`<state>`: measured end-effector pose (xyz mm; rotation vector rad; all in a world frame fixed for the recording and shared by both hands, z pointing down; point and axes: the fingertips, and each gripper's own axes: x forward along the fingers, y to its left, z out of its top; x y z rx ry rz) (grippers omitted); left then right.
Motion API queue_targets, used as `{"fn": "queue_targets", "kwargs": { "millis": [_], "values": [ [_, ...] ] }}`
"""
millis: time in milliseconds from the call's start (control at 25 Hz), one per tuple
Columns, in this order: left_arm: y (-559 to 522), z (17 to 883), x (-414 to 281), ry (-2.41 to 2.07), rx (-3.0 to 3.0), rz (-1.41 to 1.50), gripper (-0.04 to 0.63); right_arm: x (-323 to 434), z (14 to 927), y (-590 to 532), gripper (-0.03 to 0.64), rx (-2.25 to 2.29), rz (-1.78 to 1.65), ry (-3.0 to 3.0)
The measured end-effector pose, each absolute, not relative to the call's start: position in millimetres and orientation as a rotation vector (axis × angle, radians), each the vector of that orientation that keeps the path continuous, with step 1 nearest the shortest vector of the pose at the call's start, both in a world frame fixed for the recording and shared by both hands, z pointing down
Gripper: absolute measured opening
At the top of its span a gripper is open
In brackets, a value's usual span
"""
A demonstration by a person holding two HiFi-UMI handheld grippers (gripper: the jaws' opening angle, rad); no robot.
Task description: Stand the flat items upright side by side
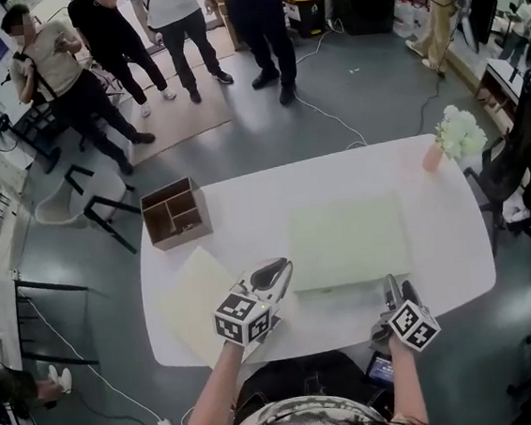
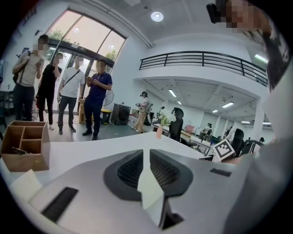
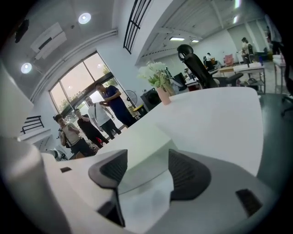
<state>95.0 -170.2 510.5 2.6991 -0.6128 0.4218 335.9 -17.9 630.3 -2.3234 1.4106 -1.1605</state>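
I'm at the pick-up: the green pad (image 1: 349, 240) lies flat in the middle of the table (image 1: 437, 226). The yellow sheet (image 1: 197, 294) lies flat to its left, and neither is upright yet. The box (image 1: 176, 211) sits at the far left corner.

To do this well, I'd bring the right gripper (image 1: 396, 286) in low so its jaws straddle the pad's near edge. I'd close only once that edge sits deep between the pads (a thin thing flat on a table gives little to bite). The left tip could lift a corner first.

The right gripper (image 3: 146, 169) hangs at the table's near edge, pointing forward and somewhat down. Its jaws are well apart, with the pad's edge ahead of them, untouched. The left gripper (image 1: 274, 274) hovers by the pad's near-left corner, tilted gently down. Its jaws (image 2: 146, 157) are closed to a slit and I see nothing in them.
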Motion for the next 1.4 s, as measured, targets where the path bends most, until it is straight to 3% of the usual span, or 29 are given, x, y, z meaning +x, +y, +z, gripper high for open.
{"fn": "queue_targets", "kwargs": {
  "millis": [120,480,760,1040,1400],
  "values": [
    [-197.4,523.0,94.1,-0.618,2.625,0.432,0.142,348.3,640.9,-24.4,0.304,-2.345,-1.18,1.369],
    [-277.9,595.1,128.8,-0.543,2.467,0.633,0.278,363.4,662.7,-34.1,0.391,-2.296,-1.274,1.146],
    [-316.1,650.0,157.6,-0.536,2.321,0.722,0.31,363.7,669.7,-39.4,0.422,-2.189,-1.279,1.056],
    [-319.7,662.9,161.7,-0.445,2.208,0.582,0.322,375.6,666.4,-49.5,0.457,-2.112,-1.223,1.017],
    [-315.6,663.9,166.3,-0.436,2.184,0.483,0.287,379.6,666.1,-44.8,0.402,-2.128,-1.222,0.996]
  ]
}}
